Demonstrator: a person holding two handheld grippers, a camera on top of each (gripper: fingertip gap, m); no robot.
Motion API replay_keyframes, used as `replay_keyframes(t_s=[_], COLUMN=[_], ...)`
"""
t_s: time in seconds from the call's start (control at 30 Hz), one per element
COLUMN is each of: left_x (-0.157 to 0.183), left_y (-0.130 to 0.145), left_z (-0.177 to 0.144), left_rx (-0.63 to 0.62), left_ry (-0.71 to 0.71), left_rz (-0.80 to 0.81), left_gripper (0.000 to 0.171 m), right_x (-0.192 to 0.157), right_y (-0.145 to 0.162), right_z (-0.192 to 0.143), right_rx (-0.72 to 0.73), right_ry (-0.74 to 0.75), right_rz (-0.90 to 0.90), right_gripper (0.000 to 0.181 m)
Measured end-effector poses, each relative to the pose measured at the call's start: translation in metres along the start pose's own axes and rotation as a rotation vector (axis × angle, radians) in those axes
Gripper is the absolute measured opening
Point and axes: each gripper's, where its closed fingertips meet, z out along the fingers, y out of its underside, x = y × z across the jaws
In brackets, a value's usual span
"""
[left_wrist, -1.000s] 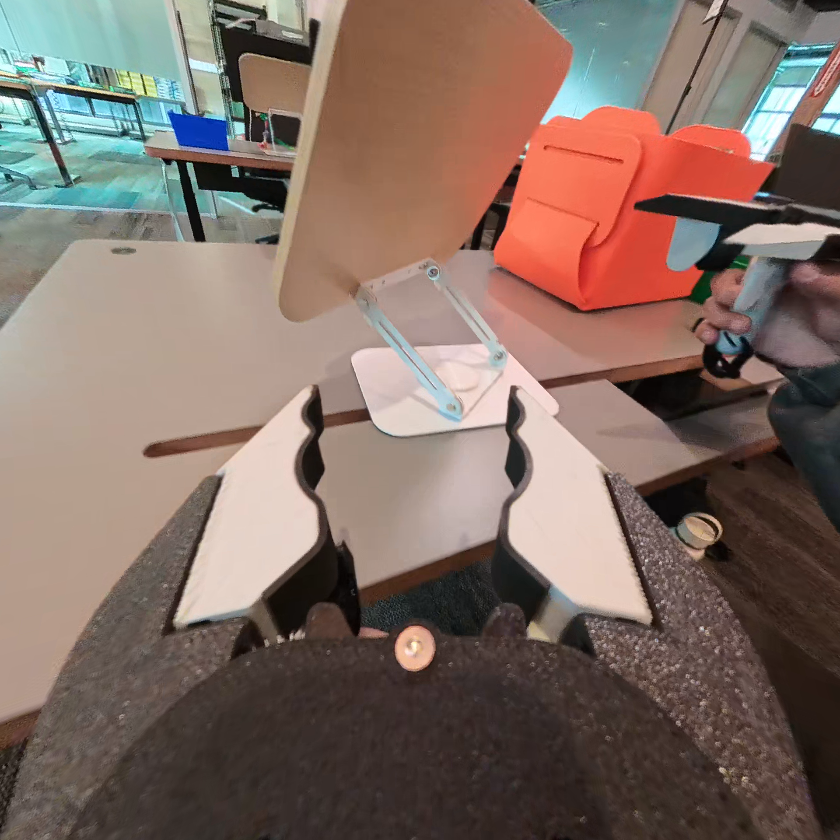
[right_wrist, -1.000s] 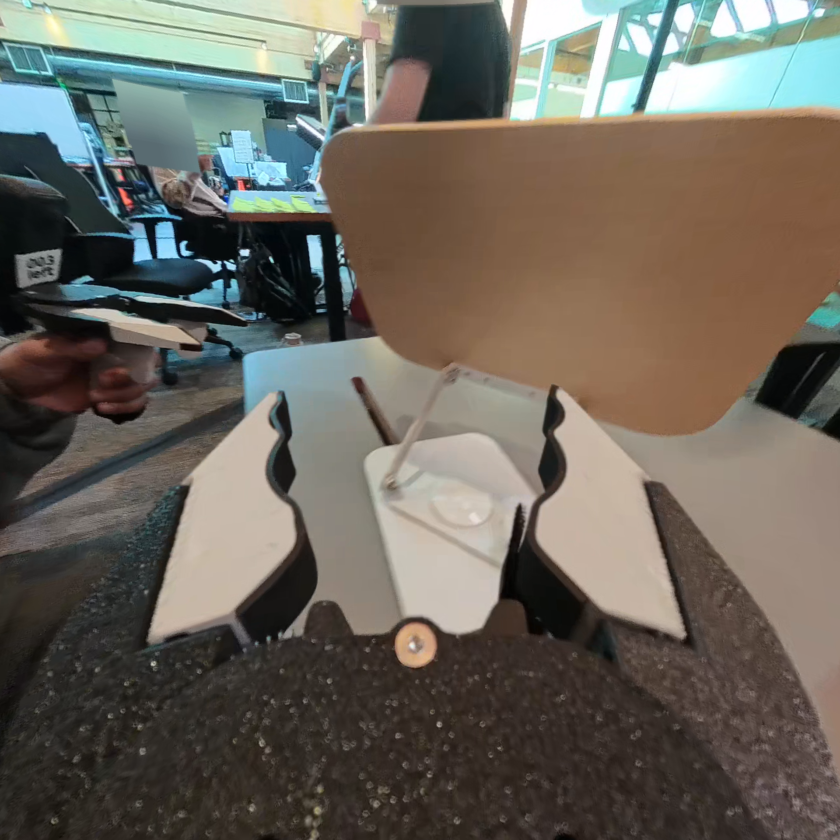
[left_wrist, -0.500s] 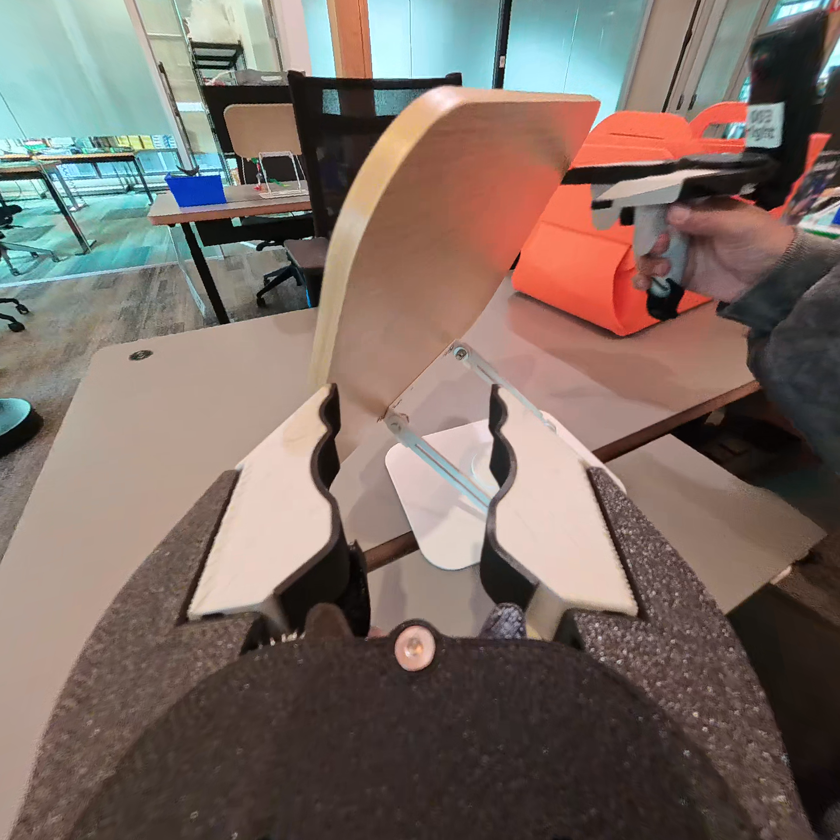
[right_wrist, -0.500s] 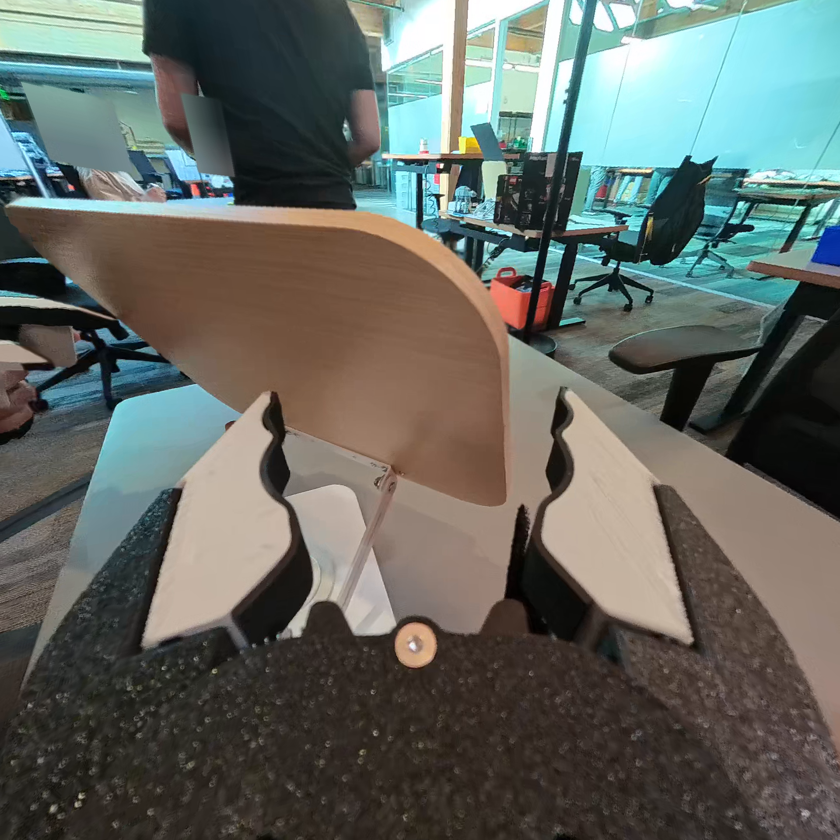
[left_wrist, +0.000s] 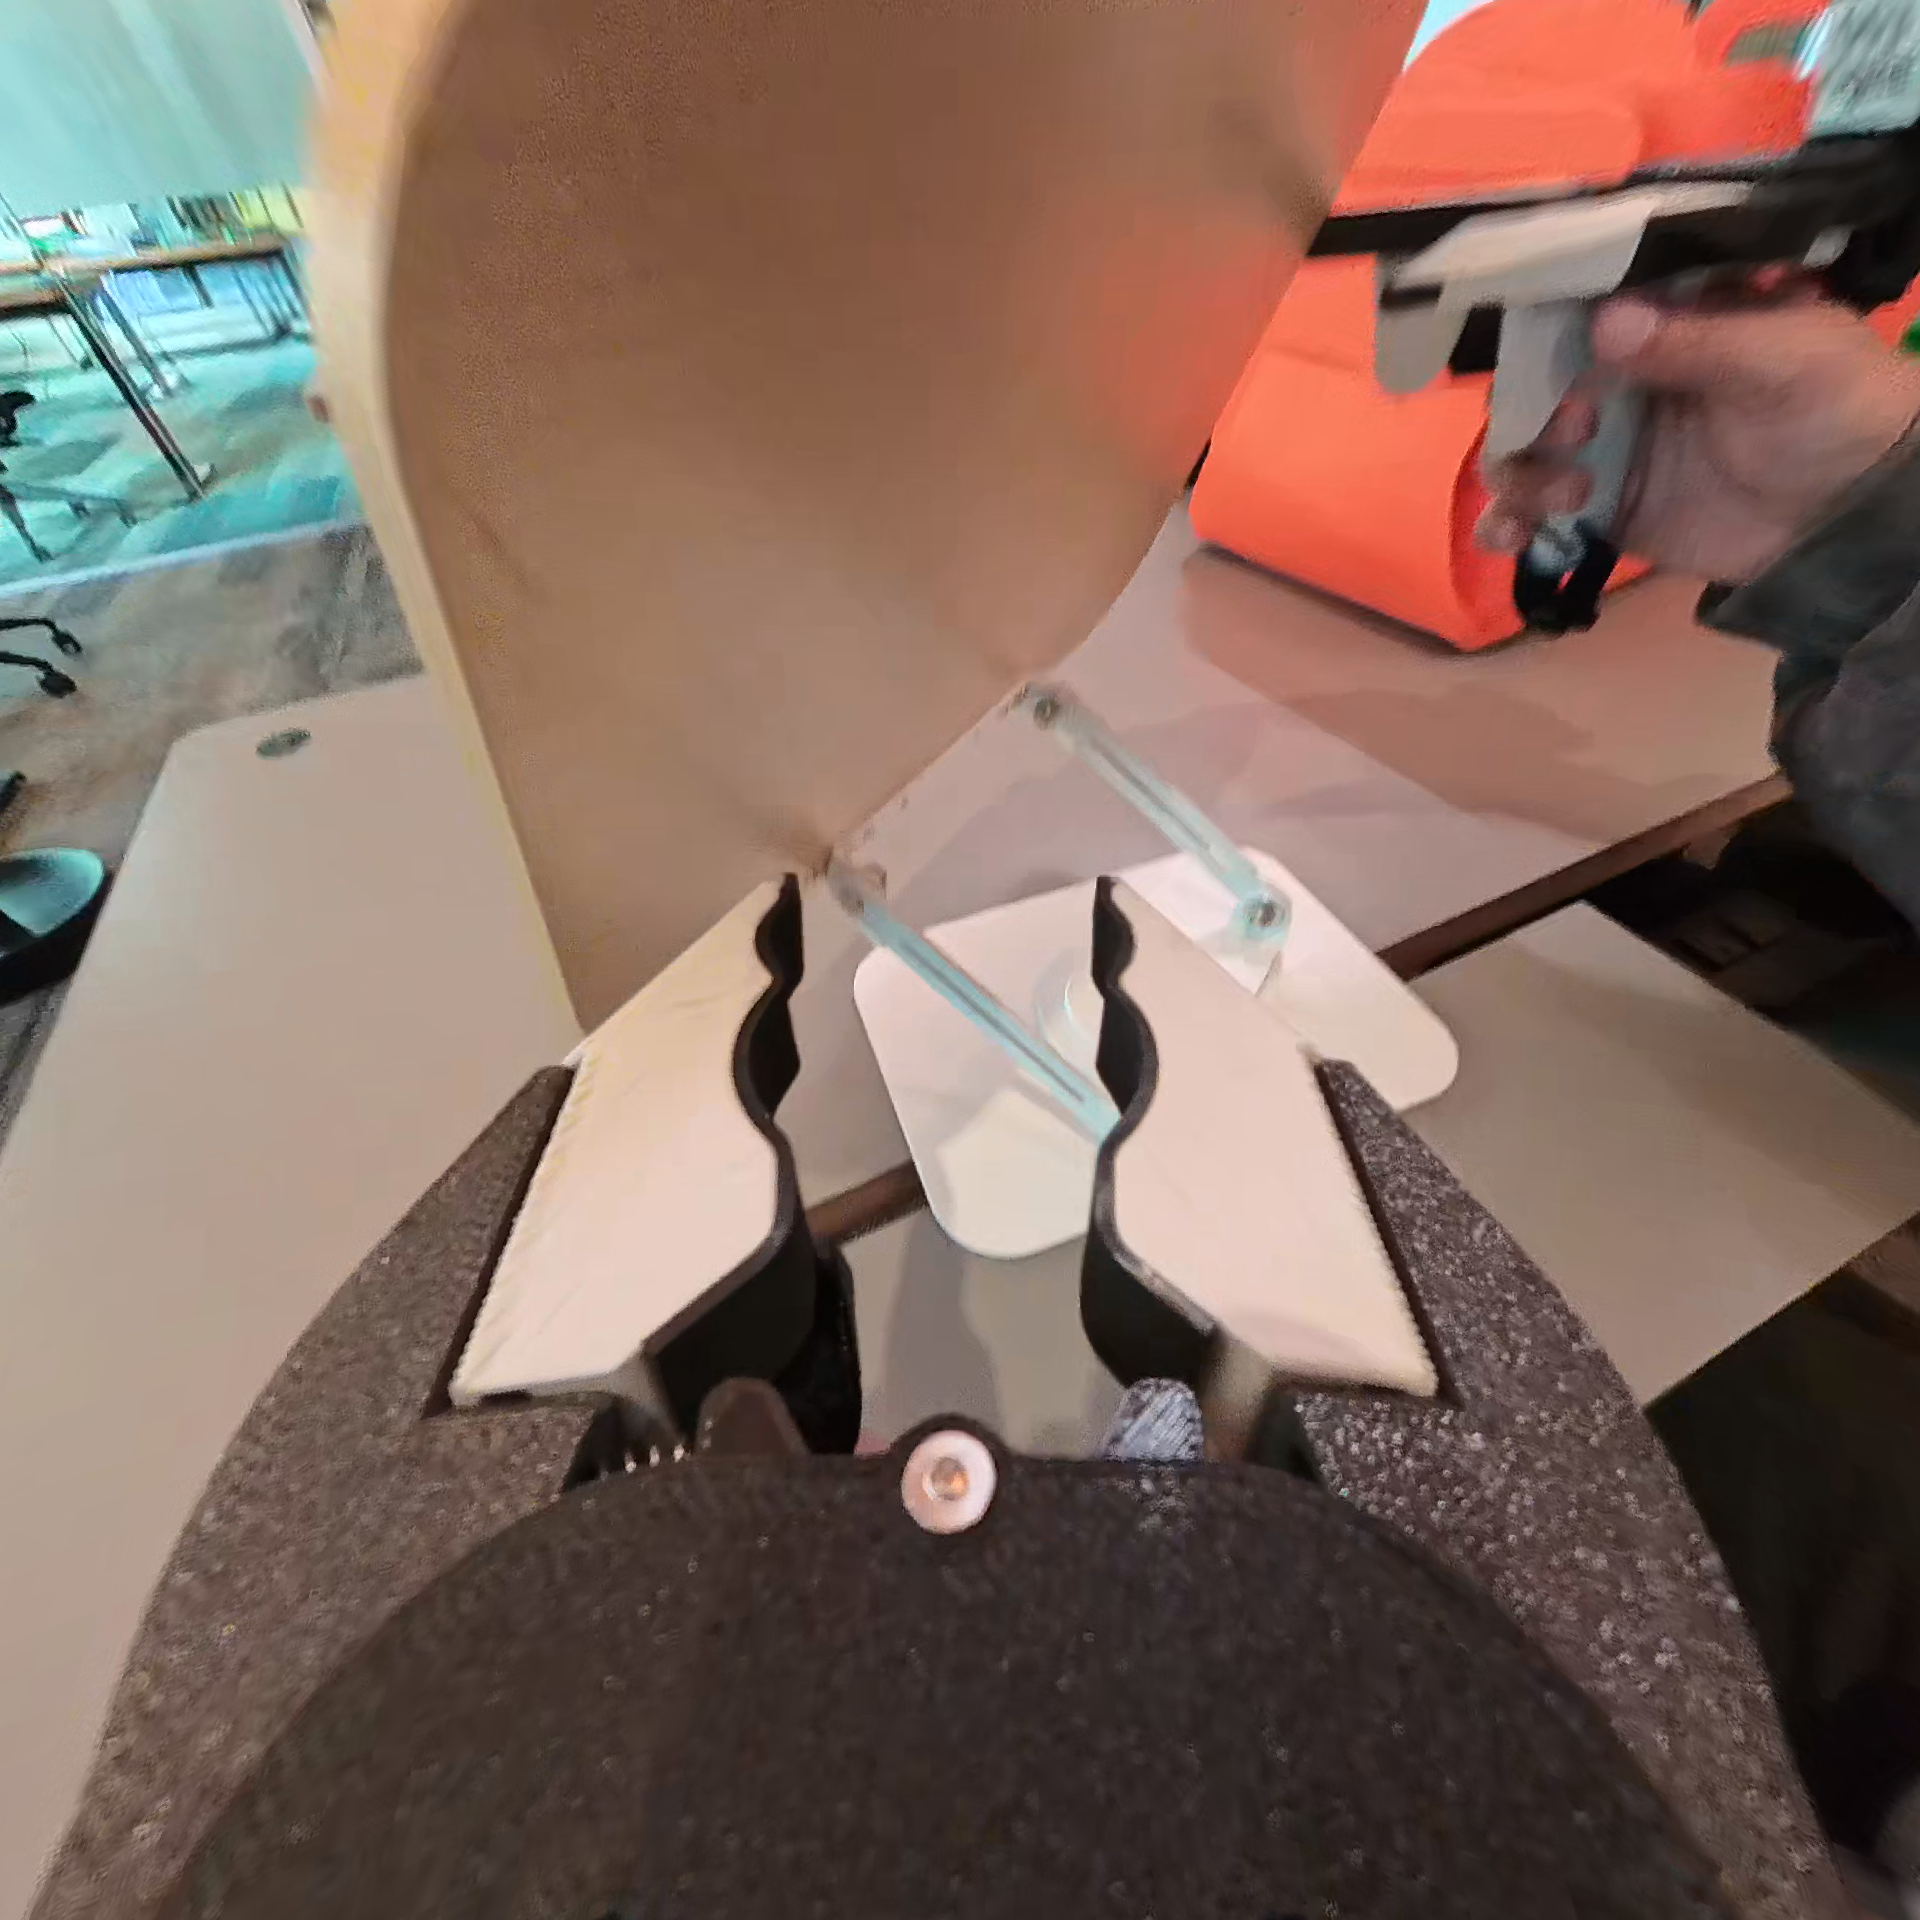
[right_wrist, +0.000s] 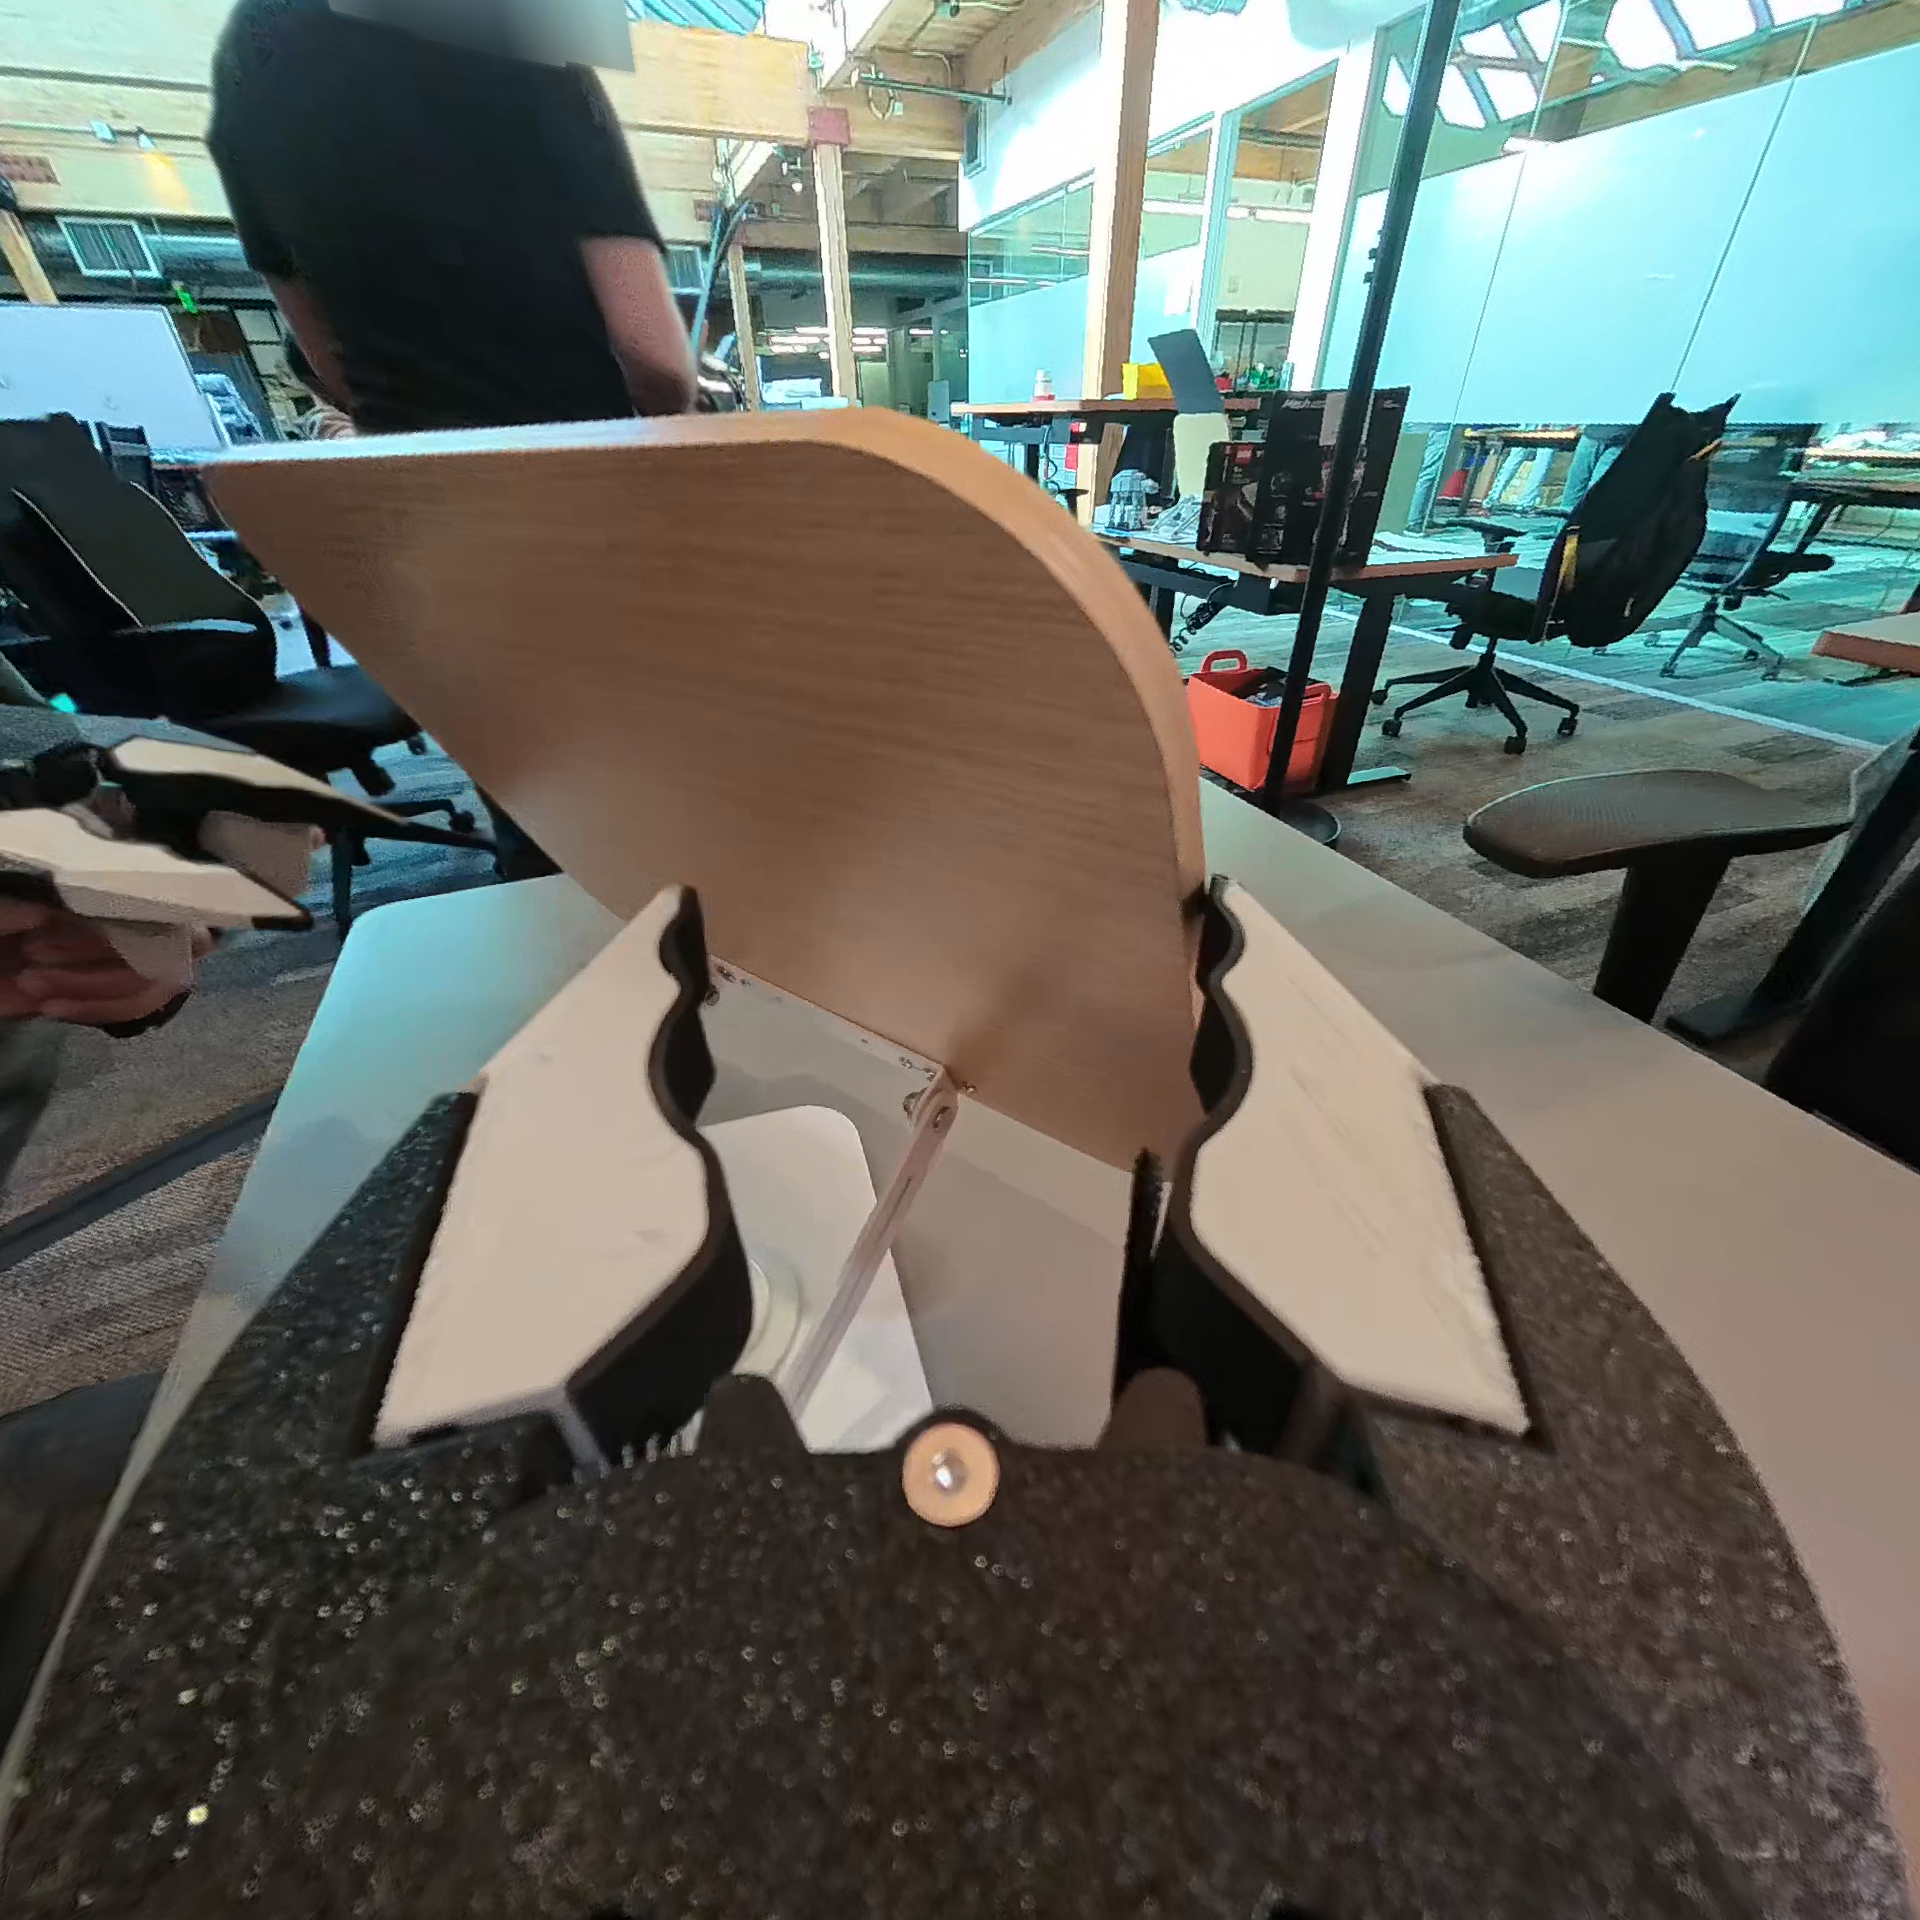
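Note:
A stand with a tilted light wooden panel (left_wrist: 779, 364), thin metal arms (left_wrist: 977, 1008) and a white base plate (left_wrist: 966, 1174) sits on a grey table (left_wrist: 260, 1039). My left gripper (left_wrist: 948, 904) is open and empty, with its left fingertip just under the panel's lower edge and one arm running between the fingers. My right gripper (right_wrist: 948, 899) is open and empty around the panel's (right_wrist: 727, 675) lower corner, its right fingertip close beside the panel's edge. The base plate (right_wrist: 800, 1174) and an arm (right_wrist: 883, 1236) show between its fingers. Each gripper shows in the other's view, the right (left_wrist: 1558, 249) and the left (right_wrist: 156, 862).
An orange bag (left_wrist: 1403, 447) stands on the table behind the stand. A slot (left_wrist: 1507, 925) splits the tabletop. A person in a black shirt (right_wrist: 436, 208) stands beyond the table. Office chairs, an armrest (right_wrist: 1652, 821) and other desks surround it.
Both grippers have closed in on the stand from opposite sides. The panel now fills more of each view. The left jaws have narrowed a little but stay open.

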Motion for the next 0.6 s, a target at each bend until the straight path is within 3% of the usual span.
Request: replay_keyframes(t_s=[0.13,0.23,0.33,0.5,0.6], left_x=[0.007,0.022,0.031,0.05,0.055], left_y=[0.052,0.091,0.122,0.151,0.154], left_z=[0.016,0.033,0.046,0.058,0.061], left_rx=[-0.161,-0.289,-0.404,-0.513,-0.507], left_ry=[0.056,0.136,0.172,0.27,0.291], left_rz=[-0.069,-0.106,-0.068,-0.07,-0.09], left_gripper=[0.058,0.07,0.077,0.08,0.079], right_x=[0.007,0.009,0.014,0.01,0.0], right_y=[-0.003,-0.002,-0.003,-0.004,-0.005], right_z=[0.001,0.01,0.006,-0.021,-0.041], right_rx=[-0.004,-0.009,0.005,0.019,0.03], right_ry=[-0.028,-0.096,-0.117,-0.123,-0.138], right_rz=[-0.103,-0.082,-0.062,-0.04,-0.016], right_gripper=[0.081,0.08,0.064,0.038,0.021])
